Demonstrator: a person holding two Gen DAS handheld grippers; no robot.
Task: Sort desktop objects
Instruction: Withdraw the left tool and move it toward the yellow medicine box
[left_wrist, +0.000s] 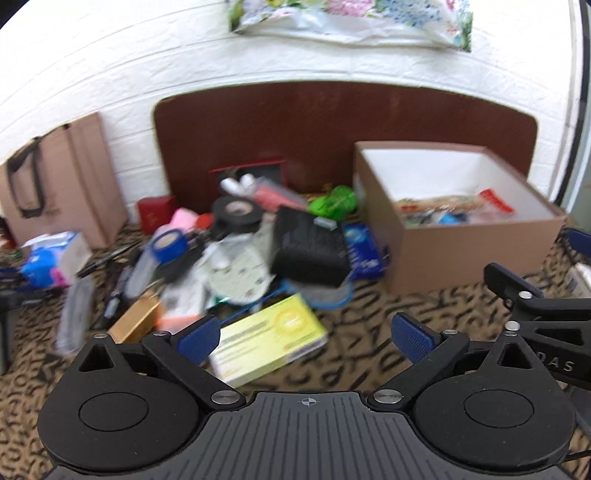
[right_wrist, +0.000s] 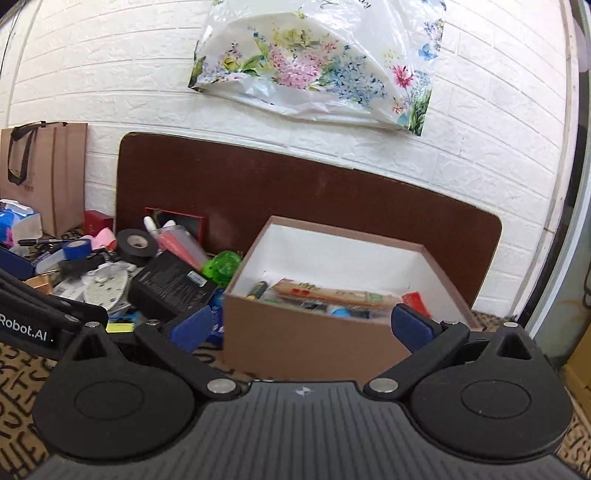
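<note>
A pile of small objects lies on the patterned table: a yellow-green box (left_wrist: 269, 338), a black box (left_wrist: 308, 245), a black tape roll (left_wrist: 236, 212), a blue tape roll (left_wrist: 170, 243) and a green toy (left_wrist: 332, 201). A brown cardboard box (left_wrist: 461, 251) with several items inside stands at the right. My left gripper (left_wrist: 306, 338) is open and empty, just in front of the yellow-green box. My right gripper (right_wrist: 301, 328) is open and empty, in front of the cardboard box (right_wrist: 314, 339). The black box (right_wrist: 171, 286) and black tape roll (right_wrist: 137, 246) show left of it.
A brown paper bag (left_wrist: 62, 181) stands at the back left against the white brick wall. A dark brown board (left_wrist: 332, 125) leans behind the pile. A tissue pack (left_wrist: 55, 254) lies at the far left. The right gripper's arm (left_wrist: 535, 299) reaches in at the right.
</note>
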